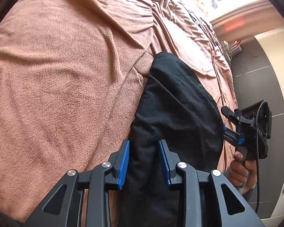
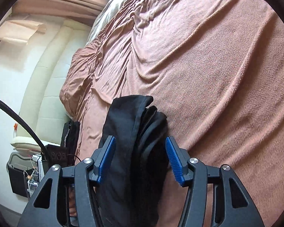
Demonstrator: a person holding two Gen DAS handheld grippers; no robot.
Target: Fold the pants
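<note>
Pants: black pants (image 1: 172, 102), bunched on the pink blanket (image 1: 56, 75), running toward 12 o'clock from both grippers.
Left gripper (image 1: 144, 162): jaws partly apart, cloth between them, pads not pressing.
Right gripper (image 2: 140, 160): jaws wider, folded pants edge between, unclamped; at 3 o'clock in the left view.

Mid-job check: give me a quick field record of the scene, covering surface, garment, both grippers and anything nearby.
surface: bed with brown blanket
garment: black pants, bunched in a folded stack on the blanket
left gripper: jaws apart, pants between them, pads not pressing
right gripper: jaws apart, pants between them, pads clear of the cloth
right hand: holds the right gripper's handle, seen from the left wrist view
nearby: black cable at left of right wrist view
</note>
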